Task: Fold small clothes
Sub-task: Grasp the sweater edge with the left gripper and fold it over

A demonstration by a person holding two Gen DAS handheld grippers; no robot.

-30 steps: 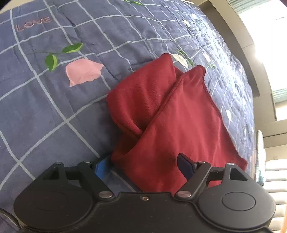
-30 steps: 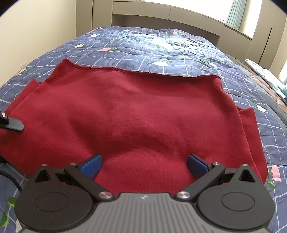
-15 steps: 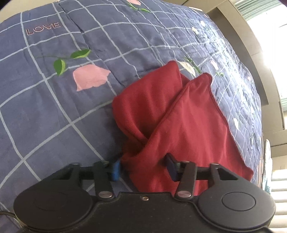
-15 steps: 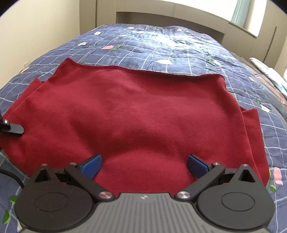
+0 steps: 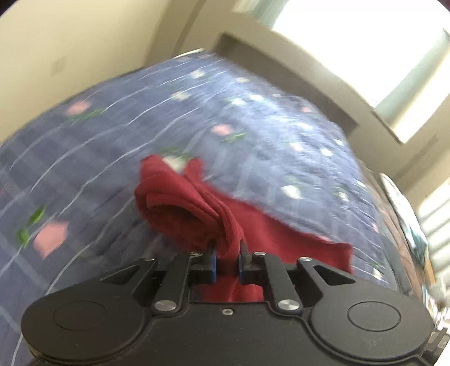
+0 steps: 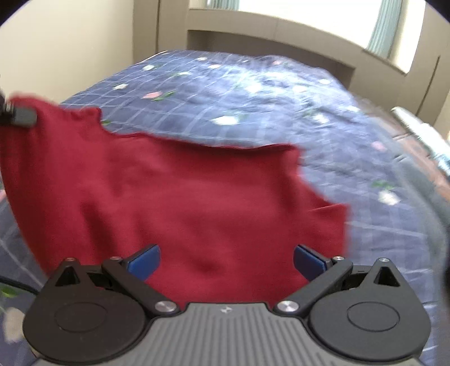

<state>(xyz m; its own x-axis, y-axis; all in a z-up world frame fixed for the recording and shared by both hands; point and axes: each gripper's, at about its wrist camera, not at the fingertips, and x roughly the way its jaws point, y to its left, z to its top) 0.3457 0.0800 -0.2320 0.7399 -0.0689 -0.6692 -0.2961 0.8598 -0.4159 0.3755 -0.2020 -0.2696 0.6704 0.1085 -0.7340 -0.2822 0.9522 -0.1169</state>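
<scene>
A red garment (image 6: pixel 182 202) lies on a blue checked quilt (image 6: pixel 281 93). In the left wrist view my left gripper (image 5: pixel 227 260) is shut on a bunched fold of the red garment (image 5: pixel 185 205) and holds it lifted off the quilt (image 5: pixel 112 140). In the right wrist view my right gripper (image 6: pixel 226 260) is open above the garment's near part, with nothing between its blue pads (image 6: pixel 143 259). A fingertip of the left gripper (image 6: pixel 24 115) shows at the far left, holding the garment's raised left corner. Both views are motion-blurred.
The quilt has pink flowers and green leaves. A beige headboard (image 6: pixel 267 42) and a bright window (image 6: pixel 309 14) stand at the far end. A beige wall (image 6: pixel 70 42) is on the left. Striped bedding (image 6: pixel 422 138) lies at the right edge.
My left gripper has shut on the garment's left fold and lifted it up off the quilt. The garment's left side now hangs raised. My right gripper has stayed open and tilted upward.
</scene>
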